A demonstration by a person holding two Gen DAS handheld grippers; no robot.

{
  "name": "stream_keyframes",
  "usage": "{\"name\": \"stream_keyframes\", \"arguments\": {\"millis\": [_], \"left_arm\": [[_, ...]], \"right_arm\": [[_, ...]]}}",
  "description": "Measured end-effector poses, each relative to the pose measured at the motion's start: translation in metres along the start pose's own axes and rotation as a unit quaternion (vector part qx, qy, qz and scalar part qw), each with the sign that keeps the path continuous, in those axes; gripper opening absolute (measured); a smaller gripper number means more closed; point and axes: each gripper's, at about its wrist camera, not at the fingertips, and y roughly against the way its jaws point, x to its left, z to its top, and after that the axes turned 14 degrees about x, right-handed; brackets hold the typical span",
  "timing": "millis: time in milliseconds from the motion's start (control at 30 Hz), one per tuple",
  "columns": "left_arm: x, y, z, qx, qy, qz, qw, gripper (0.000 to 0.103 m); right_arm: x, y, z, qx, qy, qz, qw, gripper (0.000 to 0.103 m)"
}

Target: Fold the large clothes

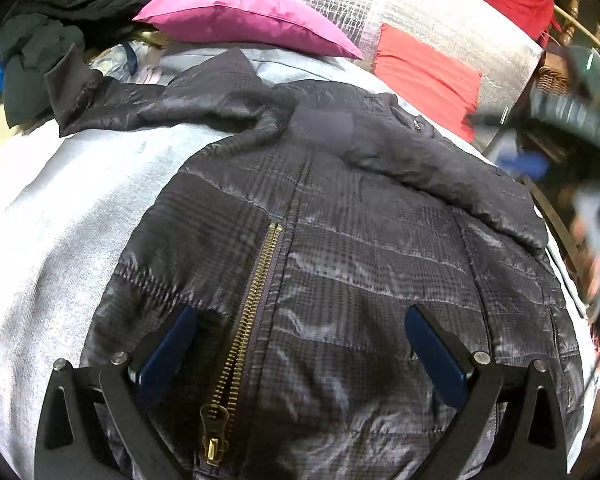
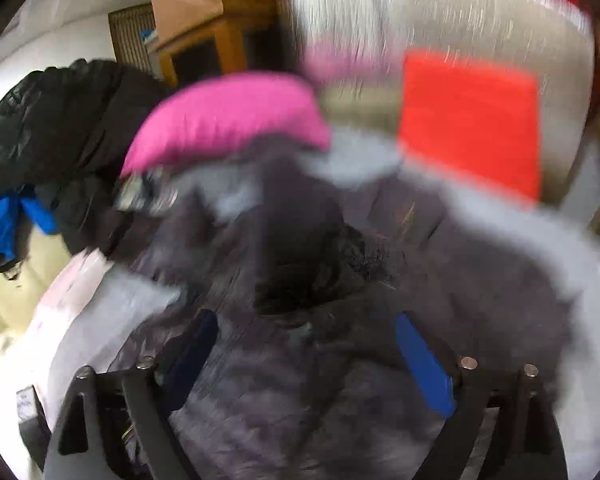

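A: Where is your jacket (image 1: 320, 240)?
B: Spread flat on the grey sheet (image 1: 80, 208), zip (image 1: 252, 300) up, below the pink pillow (image 1: 244, 16).
A: And your grippers?
B: Your left gripper (image 1: 300, 344) hangs over the zip, fingers wide, holding nothing. Your right gripper (image 2: 304, 360) is blurred, fingers wide too, above the jacket.

A pale grey cover (image 1: 60, 208) lies over the work surface. Behind it a silver quilted panel (image 1: 440, 20) stands upright – a red sheet (image 1: 428, 76) is on its front. At the left, wooden furniture (image 2: 224, 36) (blurred) and a white wall (image 2: 72, 12).
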Motion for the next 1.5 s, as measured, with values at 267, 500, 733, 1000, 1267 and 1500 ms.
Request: {"name": "stream_keyframes", "arguments": {"millis": [267,500,733,1000,1267,1500], "left_arm": [[-0.002,0.006,0.0,-0.003,-0.003,-0.001,1.0,0.103],[-0.024,0.038,0.055,0.0,-0.012,-0.064,0.9979,0.103],[-0.029,-0.032,0.164,0.082,0.108,-0.119,0.9836,0.103],[-0.009,-0.11,0.2,0.121,0.199,-0.068,0.9701,0.074],[-0.013,-0.059,0.193,0.045,0.151,-0.075,0.9847,0.011],[0.002,-0.09,0.166,0.081,0.148,-0.034,0.9851,0.015]], "right_arm": [[-0.105,0.012,-0.044,-0.032,-0.172,0.086,0.981,0.093],[-0.208,0.011,-0.087,-0.069,-0.341,0.191,0.918,0.093],[-0.217,0.007,-0.106,-0.074,-0.359,0.274,0.889,0.093],[-0.236,0.004,-0.135,-0.072,-0.421,0.304,0.852,0.093],[-0.246,0.005,-0.124,-0.078,-0.458,0.242,0.852,0.014],[-0.232,0.008,-0.118,-0.021,-0.392,0.168,0.904,0.045]]}}
